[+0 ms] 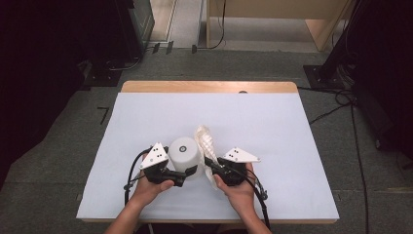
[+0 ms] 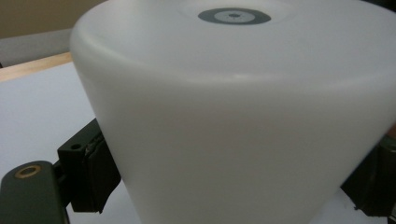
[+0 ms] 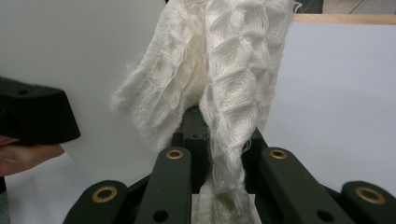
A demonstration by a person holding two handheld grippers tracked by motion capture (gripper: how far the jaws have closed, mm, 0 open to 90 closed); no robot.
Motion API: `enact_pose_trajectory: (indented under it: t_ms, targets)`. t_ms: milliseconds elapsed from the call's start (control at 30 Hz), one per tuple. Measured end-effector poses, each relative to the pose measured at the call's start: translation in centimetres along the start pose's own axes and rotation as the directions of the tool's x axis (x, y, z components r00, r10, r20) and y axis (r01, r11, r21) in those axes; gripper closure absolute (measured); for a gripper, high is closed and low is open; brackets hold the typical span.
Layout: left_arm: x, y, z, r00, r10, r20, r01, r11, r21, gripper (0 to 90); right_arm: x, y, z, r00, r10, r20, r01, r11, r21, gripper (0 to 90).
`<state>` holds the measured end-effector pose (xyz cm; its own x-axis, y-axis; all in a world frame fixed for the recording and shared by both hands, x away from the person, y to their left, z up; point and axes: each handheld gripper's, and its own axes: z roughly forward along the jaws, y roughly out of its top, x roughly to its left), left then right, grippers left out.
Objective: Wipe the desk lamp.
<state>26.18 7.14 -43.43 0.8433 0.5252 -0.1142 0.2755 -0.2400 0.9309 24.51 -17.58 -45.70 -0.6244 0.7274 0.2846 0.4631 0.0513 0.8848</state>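
Nearest the person's edge of the surface (image 1: pixel 146 126), two hands come in from below, each carrying a claw. The left claw (image 1: pixel 182 174) is clamped on the lower part of a white, cone-shaped plastic container (image 1: pixel 184 152) standing upside down on the pale sheet; the right claw (image 1: pixel 210 163) is squeezed together on a strip of white knitted mesh cloth (image 1: pixel 204 141), which rises from it and leans just beside the container.

From above, the container's flat top with a grey ring is plain, and the grey three-cornered plates on both claws; how the pads sit is hard to make out there. The left gripper view settles that: the container (image 2: pixel 233 121) swells across the picture with a black pad pressed against each flank, low at the left and at the right edge; the grey ring mark (image 2: pixel 234 16) lies on its top.

The right gripper view gives the cloth's weave (image 3: pixel 233 70), an open honeycomb with frayed edges, pinched to a narrow cord where it passes between the closed jaws; the container's white wall (image 3: pixel 70 46) stands close behind it at the left, and part of the other claw with a fingertip shows at the left edge.

Farther off, the wooden rim of the surface (image 1: pixel 209 87) lies beyond the sheet.
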Motion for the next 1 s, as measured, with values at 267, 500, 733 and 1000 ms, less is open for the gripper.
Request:
enact_pose_trajectory:
  t_ms: [267,500,733,1000]
  targets:
    - [-0.8,-0.8,1.5,0.9996,0.021,0.016,-0.022,0.9981,0.058,8.8,0.0,1.1,-1.4,0.9999,0.012,0.001,-0.012,0.999,-0.05,79.9]
    - [-1.4,-1.1,2.1,0.9992,0.032,0.023,-0.033,0.997,0.07,8.8,0.0,2.0,-2.5,1.0,0.003,-0.001,-0.004,0.995,-0.096,79.9]
    - [-0.8,-0.4,0.9,0.9996,0.023,0.014,-0.023,0.9996,0.015,8.8,-0.3,0.8,-1.1,1.0,0.007,0.007,-0.007,0.999,-0.036,79.8]
    - [0.0,-0.2,0.2,0.9999,-0.002,0.01,0.003,1.0,-0.007,8.8,-0.1,0.2,-0.2,1.0,0.0,0.006,0.0,1.0,0.001,79.8]
